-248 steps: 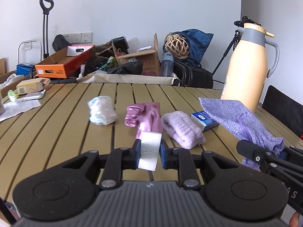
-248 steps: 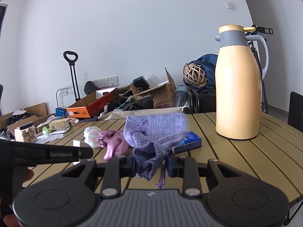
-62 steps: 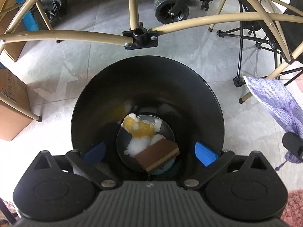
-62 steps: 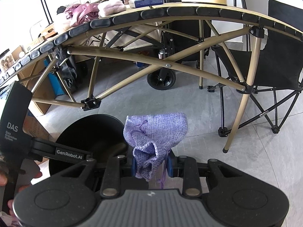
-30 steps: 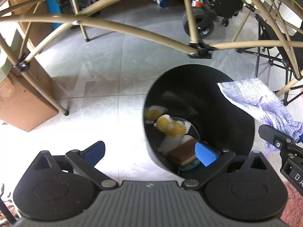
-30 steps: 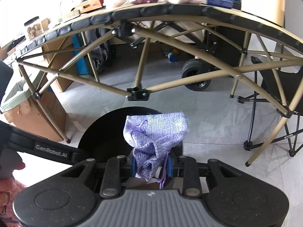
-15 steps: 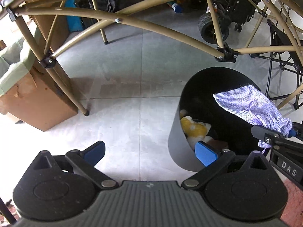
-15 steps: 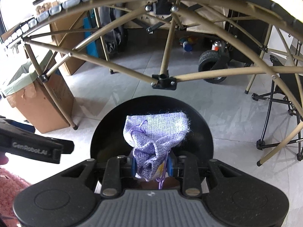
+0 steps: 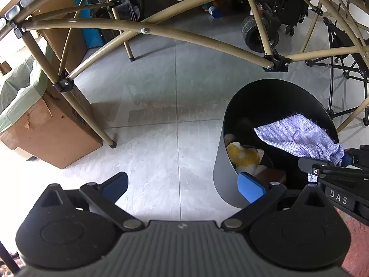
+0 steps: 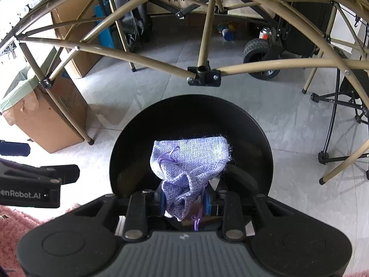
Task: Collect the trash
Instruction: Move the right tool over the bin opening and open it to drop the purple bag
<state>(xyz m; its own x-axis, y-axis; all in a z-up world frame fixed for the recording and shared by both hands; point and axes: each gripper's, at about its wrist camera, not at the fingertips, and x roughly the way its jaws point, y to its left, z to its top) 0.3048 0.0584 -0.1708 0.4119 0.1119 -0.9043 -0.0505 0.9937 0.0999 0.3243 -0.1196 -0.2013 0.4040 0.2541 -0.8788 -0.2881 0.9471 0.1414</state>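
A black round trash bin stands on the tiled floor under the table frame. A purple knitted drawstring pouch hangs over the bin's mouth, pinched between the blue pads of my right gripper, which is shut on it. Inside the bin lie a yellow and white lump and a brown block. My left gripper is open and holds nothing; it points at bare floor left of the bin, its right pad before the bin's near wall.
Tan table legs and struts arch over the bin. A cardboard box lined with a green bag stands at the left. A wheeled cart and black folding stands sit behind and right. Pink rug lies near me.
The left gripper slid left away from the bin, which now sits at its right. The right gripper came over the bin with the pouch and tipped further down.
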